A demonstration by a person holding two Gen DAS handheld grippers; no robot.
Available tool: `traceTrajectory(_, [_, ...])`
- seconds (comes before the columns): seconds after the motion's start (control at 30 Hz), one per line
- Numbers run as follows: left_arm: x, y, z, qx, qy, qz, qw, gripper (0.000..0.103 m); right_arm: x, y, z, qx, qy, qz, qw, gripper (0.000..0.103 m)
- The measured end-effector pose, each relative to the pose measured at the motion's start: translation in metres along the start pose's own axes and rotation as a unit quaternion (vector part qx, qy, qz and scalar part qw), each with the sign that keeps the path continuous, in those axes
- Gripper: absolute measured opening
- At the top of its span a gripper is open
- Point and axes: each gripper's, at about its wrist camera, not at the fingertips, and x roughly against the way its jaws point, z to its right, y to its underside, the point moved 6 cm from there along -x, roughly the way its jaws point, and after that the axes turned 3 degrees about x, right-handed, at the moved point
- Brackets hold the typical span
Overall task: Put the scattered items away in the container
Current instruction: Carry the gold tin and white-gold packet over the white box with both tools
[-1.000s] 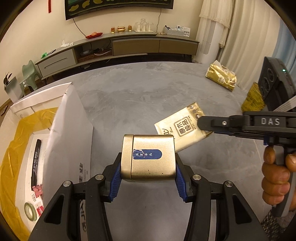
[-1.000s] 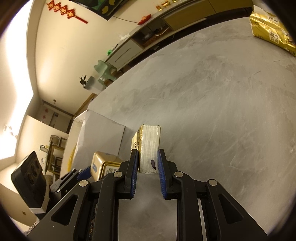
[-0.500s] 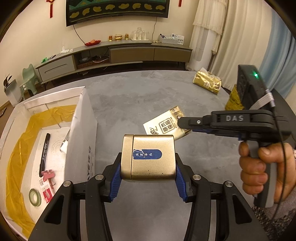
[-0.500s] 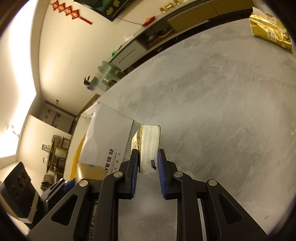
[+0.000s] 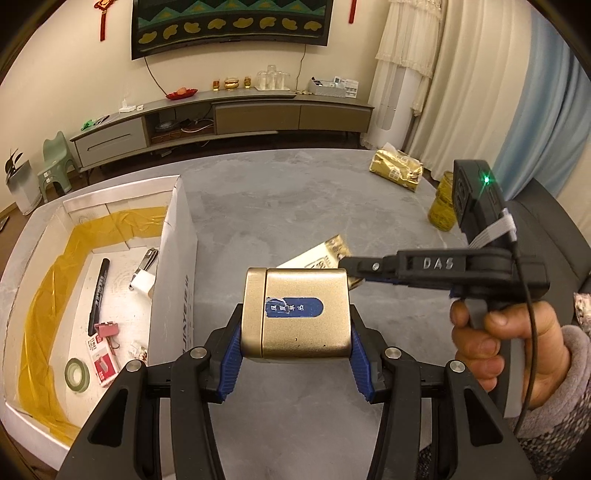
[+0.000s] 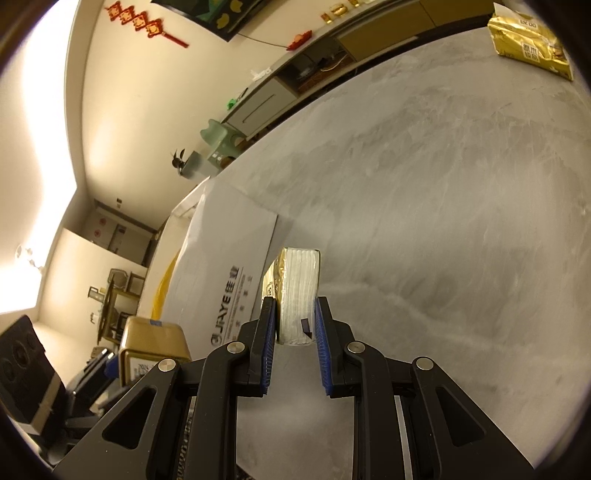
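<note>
Both loads mid-carry: my left gripper [image 5: 295,345] clamps the gold tin [image 5: 297,314], my right gripper [image 6: 295,328] pinches the tissue pack [image 6: 298,291]. Next I swing both left over the white box [image 5: 177,236] wall, then let go

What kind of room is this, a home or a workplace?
Most likely a home living room: a long low TV cabinet along the wall, a big screen above it, and curtains at the window.

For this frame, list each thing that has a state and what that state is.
Left gripper: shut on gold tin.
Gold tin: held, lifted beside the box.
Right gripper: shut on tissue pack.
Tissue pack: held edge-up.
Box: open, flap raised.
Marker: lying in box.
Tape roll: flat in box.
</note>
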Motion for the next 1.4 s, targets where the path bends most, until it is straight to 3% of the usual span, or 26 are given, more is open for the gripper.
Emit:
traceTrajectory(0.7, [0.057,0.014,-0.003,-0.008,0.021,0.028,0.9994,0.051,0.013,0.054,-0.047,0.042,-0.012,-0.006,0.999,0.021])
traceTrajectory(1.4, [0.098,0.025,-0.067,0.032,0.024,0.049,0.9980,0.051,0.038,0.038,-0.124,0.108,-0.019,0.000,0.994,0.021])
